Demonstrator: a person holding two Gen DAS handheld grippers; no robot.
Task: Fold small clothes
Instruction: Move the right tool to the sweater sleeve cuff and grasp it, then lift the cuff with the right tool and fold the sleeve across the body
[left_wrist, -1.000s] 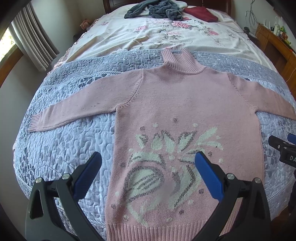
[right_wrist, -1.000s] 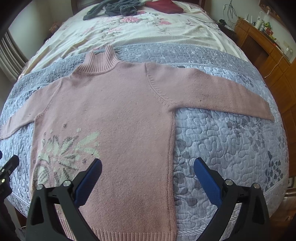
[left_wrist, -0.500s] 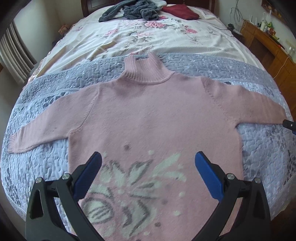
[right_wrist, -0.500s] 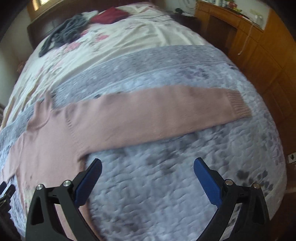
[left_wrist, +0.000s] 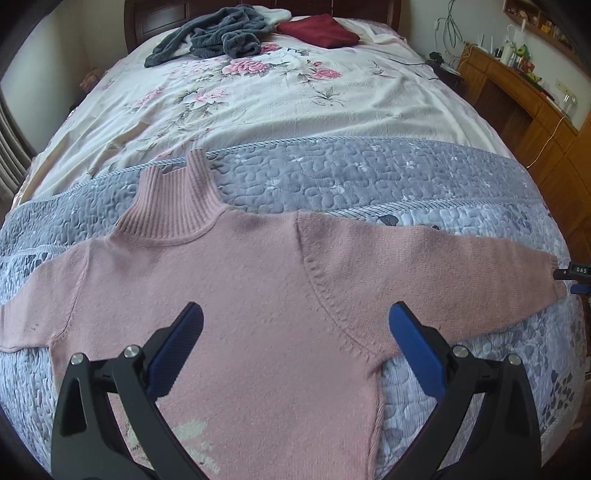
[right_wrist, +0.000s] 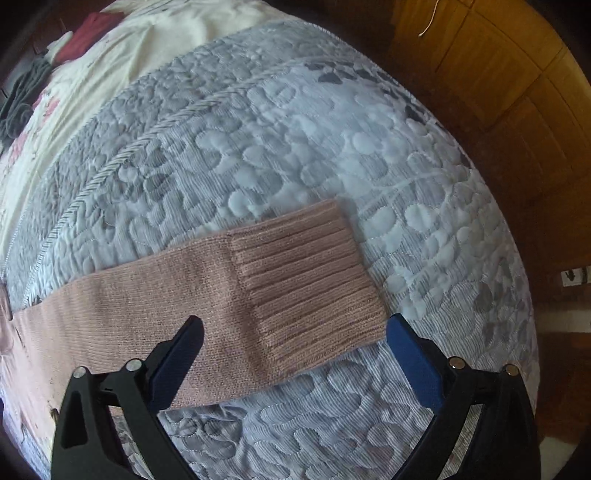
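A pink knitted sweater (left_wrist: 240, 295) with a ribbed high collar lies flat, front up, on a grey quilted bedspread (left_wrist: 369, 177), both sleeves spread out sideways. My left gripper (left_wrist: 295, 317) is open above the chest, near the right shoulder seam, holding nothing. The right sleeve's ribbed cuff (right_wrist: 306, 280) fills the right wrist view. My right gripper (right_wrist: 293, 328) hovers open low over that cuff, one finger over the sleeve and the other just past the cuff's end. A bit of the right gripper (left_wrist: 576, 275) shows at the left wrist view's right edge.
A floral sheet (left_wrist: 258, 92) covers the far half of the bed. A dark grey garment (left_wrist: 214, 40) and a dark red one (left_wrist: 317, 29) lie by the headboard. Wooden furniture (left_wrist: 524, 96) stands along the bed's right side, close to the edge (right_wrist: 498, 122).
Both grippers moved forward and to the right. The left went from the hem pattern up to the chest; the right swept out along the sleeve and dropped close over the cuff. Both stayed open.
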